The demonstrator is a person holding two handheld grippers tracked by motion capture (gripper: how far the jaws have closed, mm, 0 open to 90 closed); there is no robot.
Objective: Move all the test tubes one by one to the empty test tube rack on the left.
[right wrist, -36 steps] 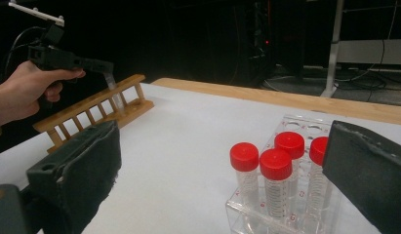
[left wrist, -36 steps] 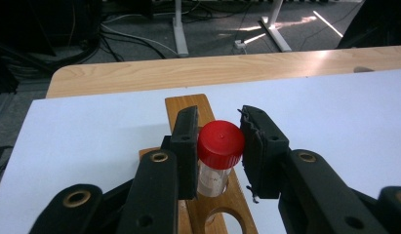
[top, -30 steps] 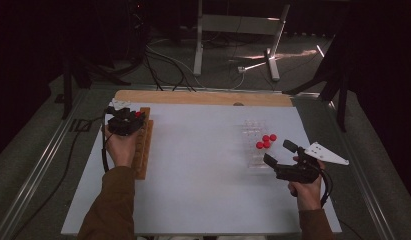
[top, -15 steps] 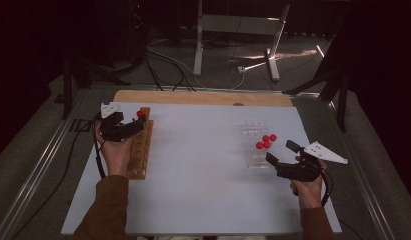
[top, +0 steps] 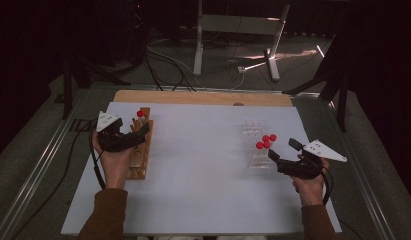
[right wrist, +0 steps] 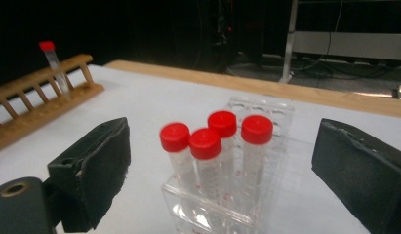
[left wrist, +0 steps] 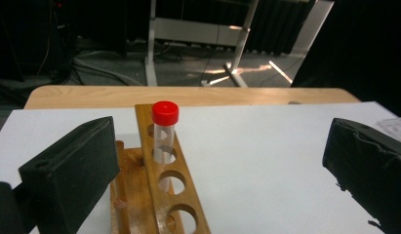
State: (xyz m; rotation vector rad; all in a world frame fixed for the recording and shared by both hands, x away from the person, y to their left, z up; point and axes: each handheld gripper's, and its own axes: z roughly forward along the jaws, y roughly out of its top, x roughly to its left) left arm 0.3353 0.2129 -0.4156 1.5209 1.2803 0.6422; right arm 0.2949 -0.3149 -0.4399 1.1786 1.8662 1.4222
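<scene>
The left gripper [left wrist: 222, 161] has just been opening its jaws, nothing between them now, because the red-capped clear tube [left wrist: 164, 131] already stands in the wooden rack [left wrist: 161, 195], while the right gripper [right wrist: 222, 170], jaws released but closing slightly, faces four red-capped tubes [right wrist: 215, 146] in the clear plastic rack [right wrist: 266, 195] on the bench [top: 203, 175], probably to take the next.

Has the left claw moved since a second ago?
Yes. The left claw has drawn back off the wooden rack toward the table's left edge, jaws just opened, leaving the red-capped tube standing in it.
</scene>
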